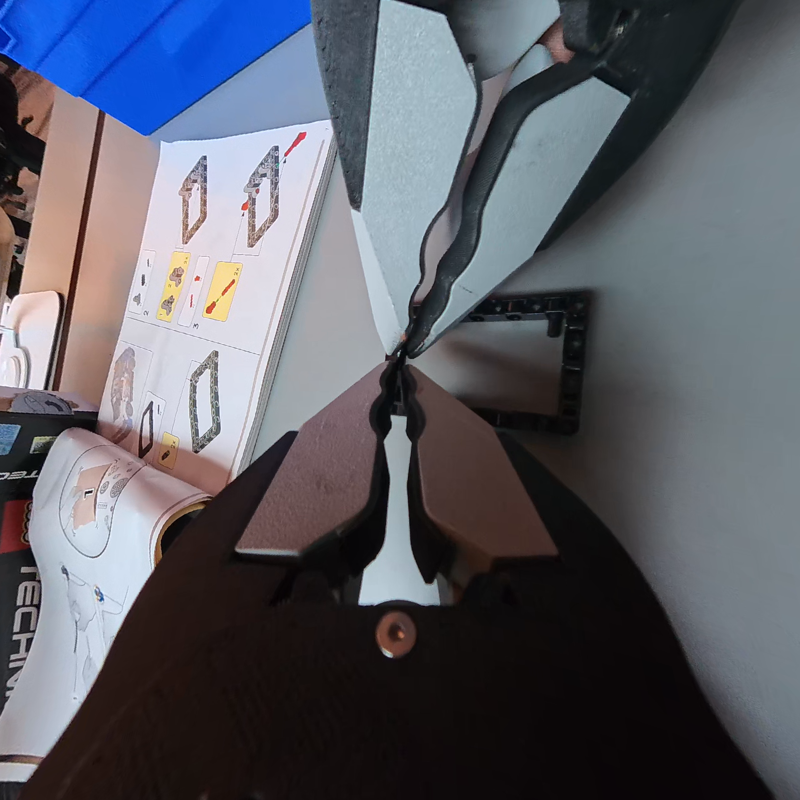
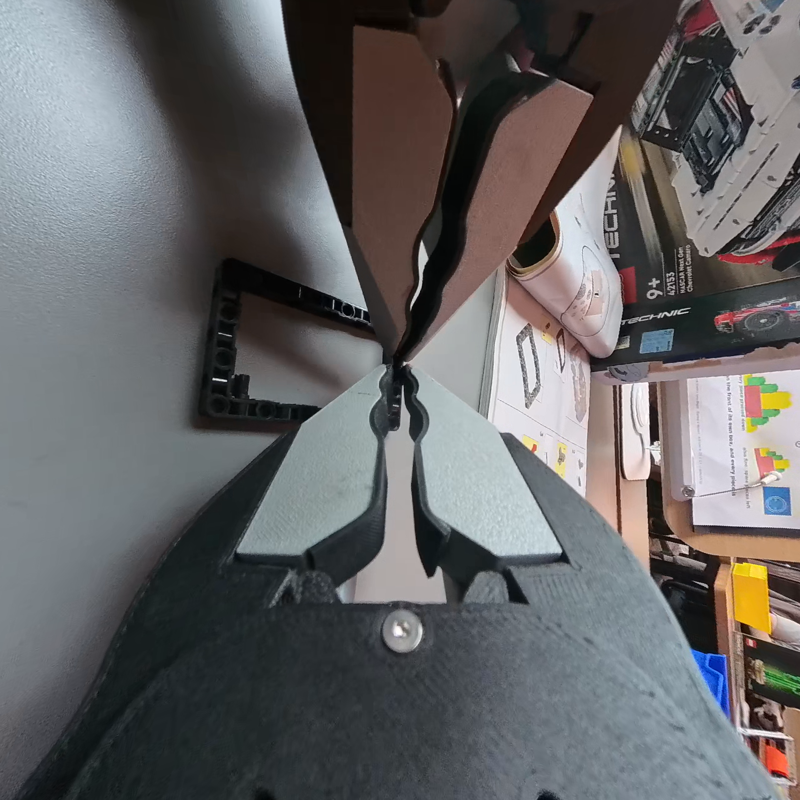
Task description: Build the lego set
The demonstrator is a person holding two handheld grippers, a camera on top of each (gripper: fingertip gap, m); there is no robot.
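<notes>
A black rectangular Technic frame (image 1: 578, 359) is on or just above the grey table (image 1: 692, 389), with a small black pin stuck in one inner corner. Its hidden short side runs between both grippers' fingertips, which meet tip to tip there. My left gripper (image 1: 396, 370), with brown fingers, is closed on that beam. The right gripper (image 1: 407, 344), with grey fingers, comes in from above in this view. In the right wrist view my right gripper (image 2: 396, 372) is closed on the same holed beam of the frame (image 2: 223, 346), and the left gripper (image 2: 396, 355) reaches in from above.
An open instruction booklet (image 1: 225, 277) lies beside the grippers and also shows in the right wrist view (image 2: 537, 389). A curled white paper bag (image 2: 575, 277) and the black set box (image 2: 701, 242) lie beyond it. A blue bin (image 1: 151, 56) stands at the table's edge.
</notes>
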